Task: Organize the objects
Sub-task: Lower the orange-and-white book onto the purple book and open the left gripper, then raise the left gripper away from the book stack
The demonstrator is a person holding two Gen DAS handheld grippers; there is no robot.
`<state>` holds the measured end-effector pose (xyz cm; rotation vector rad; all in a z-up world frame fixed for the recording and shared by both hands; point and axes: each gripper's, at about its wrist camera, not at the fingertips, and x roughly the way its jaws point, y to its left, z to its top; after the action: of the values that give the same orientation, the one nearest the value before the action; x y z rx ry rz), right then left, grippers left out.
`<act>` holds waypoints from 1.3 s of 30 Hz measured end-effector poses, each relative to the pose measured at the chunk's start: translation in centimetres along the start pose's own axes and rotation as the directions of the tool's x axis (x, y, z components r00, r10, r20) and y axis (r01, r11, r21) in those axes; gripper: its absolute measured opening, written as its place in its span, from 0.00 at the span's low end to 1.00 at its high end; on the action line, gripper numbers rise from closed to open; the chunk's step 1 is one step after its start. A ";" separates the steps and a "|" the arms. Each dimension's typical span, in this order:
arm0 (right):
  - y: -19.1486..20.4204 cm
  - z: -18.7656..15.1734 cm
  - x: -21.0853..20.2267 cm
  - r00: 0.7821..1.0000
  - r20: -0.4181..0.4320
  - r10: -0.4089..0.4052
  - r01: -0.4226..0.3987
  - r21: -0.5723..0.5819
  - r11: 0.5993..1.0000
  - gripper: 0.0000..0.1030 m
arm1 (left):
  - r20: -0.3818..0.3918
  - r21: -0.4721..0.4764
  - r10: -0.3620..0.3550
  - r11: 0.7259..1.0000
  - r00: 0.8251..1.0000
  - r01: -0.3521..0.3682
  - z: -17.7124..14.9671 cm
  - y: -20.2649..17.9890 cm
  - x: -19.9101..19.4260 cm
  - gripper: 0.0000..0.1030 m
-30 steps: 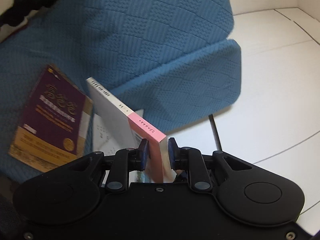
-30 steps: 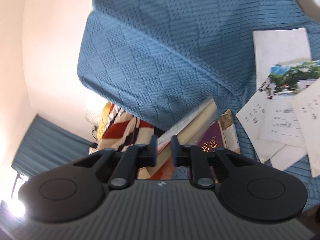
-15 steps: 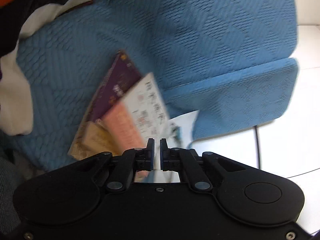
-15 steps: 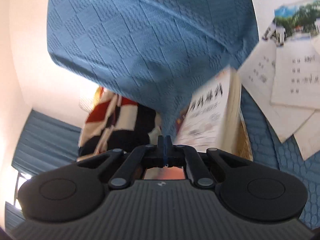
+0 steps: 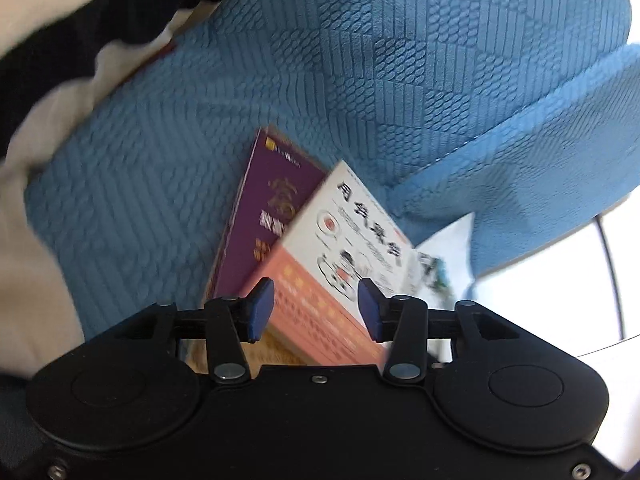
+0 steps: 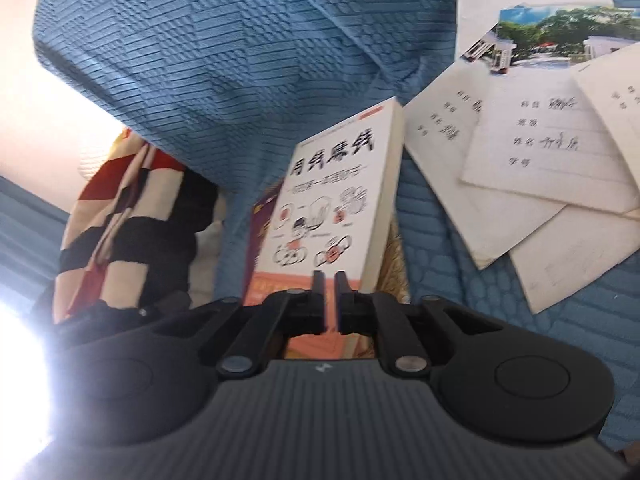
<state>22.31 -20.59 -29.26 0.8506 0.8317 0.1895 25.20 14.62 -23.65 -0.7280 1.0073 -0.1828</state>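
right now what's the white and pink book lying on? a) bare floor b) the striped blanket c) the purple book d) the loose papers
c: the white and pink book lies flat across the purple book, whose cover shows from beneath it, on the blue sofa cover.

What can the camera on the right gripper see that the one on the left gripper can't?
Only the right view shows the handwritten paper sheets, a landscape photo and a dark blue curtain. Only the left view shows the white floor. Both show the white-and-pink book lying on the purple book, the blue textured cover, a checkered blanket, and each gripper's own fingers standing apart.
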 end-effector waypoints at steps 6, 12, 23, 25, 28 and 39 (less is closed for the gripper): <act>-0.2 0.8 0.4 0.998 0.057 -0.029 0.031 -0.022 0.999 0.58 | 0.013 0.087 0.109 0.990 0.994 -0.109 0.6 -1.0 3.0 0.49; 0.2 0.8 2.4 0.997 0.038 -0.073 0.078 -0.156 0.985 0.57 | 0.002 0.084 0.130 0.988 0.992 -0.129 1.4 -1.1 5.2 0.49; 0.6 1.4 4.4 0.990 0.069 -0.124 0.134 -0.164 0.977 0.48 | -0.021 0.085 0.159 0.984 0.987 -0.157 1.4 -1.9 7.0 0.44; 0.7 1.4 4.4 0.990 0.065 -0.127 0.137 -0.170 0.976 0.45 | -0.021 0.093 0.170 0.981 0.985 -0.168 1.3 -2.1 7.1 0.44; 0.8 1.7 4.4 0.989 0.060 -0.135 0.144 -0.184 0.972 0.41 | -0.038 0.085 0.172 0.982 0.984 -0.168 1.4 -2.2 7.0 0.44; 2.2 2.4 4.9 0.994 0.037 -0.102 0.108 -0.295 0.949 0.38 | -0.076 0.005 0.152 0.988 0.985 -0.152 -0.2 -0.5 4.6 0.42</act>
<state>27.67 -18.31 -29.58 0.5233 0.8024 0.2057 27.68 12.03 -26.64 -0.6459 1.1315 -0.0777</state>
